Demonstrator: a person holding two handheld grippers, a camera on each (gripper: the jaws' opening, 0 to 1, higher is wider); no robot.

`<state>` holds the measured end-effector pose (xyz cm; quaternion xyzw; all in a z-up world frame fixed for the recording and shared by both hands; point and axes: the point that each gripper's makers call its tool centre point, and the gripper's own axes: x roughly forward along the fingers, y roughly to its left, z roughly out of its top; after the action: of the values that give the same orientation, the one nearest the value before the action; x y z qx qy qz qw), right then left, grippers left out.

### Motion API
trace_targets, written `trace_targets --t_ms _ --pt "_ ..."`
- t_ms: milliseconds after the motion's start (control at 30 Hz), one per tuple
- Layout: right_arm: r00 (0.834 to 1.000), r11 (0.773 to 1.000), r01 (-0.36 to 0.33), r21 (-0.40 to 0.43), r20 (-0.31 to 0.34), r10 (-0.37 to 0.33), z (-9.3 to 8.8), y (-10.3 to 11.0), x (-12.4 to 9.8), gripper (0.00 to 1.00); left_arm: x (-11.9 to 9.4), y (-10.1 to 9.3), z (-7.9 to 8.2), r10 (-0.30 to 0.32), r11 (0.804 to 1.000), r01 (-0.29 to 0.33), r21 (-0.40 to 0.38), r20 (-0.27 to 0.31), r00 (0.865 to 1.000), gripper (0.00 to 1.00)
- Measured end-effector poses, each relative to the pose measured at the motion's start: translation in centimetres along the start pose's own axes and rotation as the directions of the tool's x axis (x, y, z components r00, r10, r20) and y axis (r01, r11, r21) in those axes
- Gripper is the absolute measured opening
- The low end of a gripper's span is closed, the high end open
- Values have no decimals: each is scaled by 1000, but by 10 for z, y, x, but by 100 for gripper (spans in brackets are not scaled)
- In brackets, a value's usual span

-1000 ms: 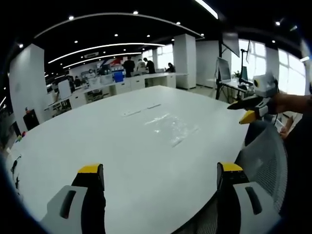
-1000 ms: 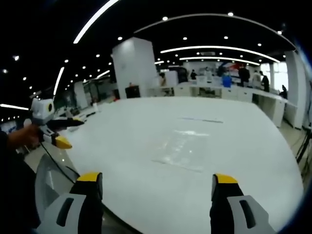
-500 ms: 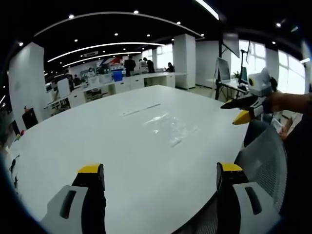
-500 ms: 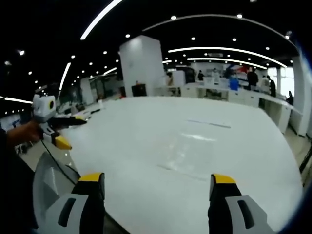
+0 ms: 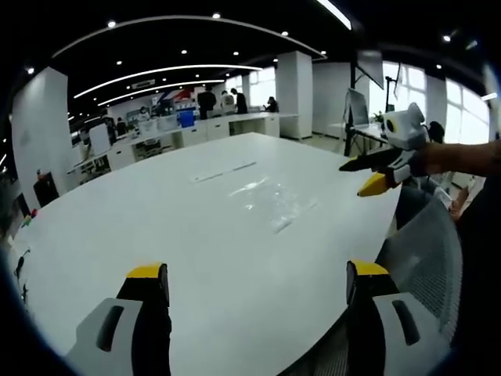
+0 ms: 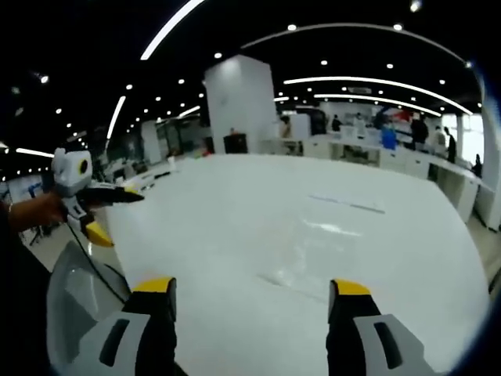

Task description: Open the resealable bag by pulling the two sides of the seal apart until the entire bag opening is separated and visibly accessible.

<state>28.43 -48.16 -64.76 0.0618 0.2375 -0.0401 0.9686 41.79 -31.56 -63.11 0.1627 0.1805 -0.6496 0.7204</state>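
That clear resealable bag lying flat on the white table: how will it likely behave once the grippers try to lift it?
The bag looks thin, transparent and flat, so it is probably very light and floppy. Lying flush on the smooth table, it may slide rather than lift, and its edge could be hard to catch.

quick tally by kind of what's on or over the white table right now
clear resealable bag: 1
hand-held gripper: 2, left and right, both open and empty
thin strip beyond the bag: 1
total: 4
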Motion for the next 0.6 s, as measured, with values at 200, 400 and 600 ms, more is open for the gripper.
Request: trace_targets --t_ms 200,400,600 --pt "999 999 -36 -35 -22 35 -2 2 16 73 0 0 -2 1 1000 -1 -11 -2 1000 92" --pt "997 993 -78 -94 -38 74 -2 1 31 64 0 0 -1 -4 1000 4 -20 3 1000 91" --pt "990 985 -106 -134 -103 93 -13 -7 48 60 2 0 -2 -9 1000 9 -22 -2 1000 90"
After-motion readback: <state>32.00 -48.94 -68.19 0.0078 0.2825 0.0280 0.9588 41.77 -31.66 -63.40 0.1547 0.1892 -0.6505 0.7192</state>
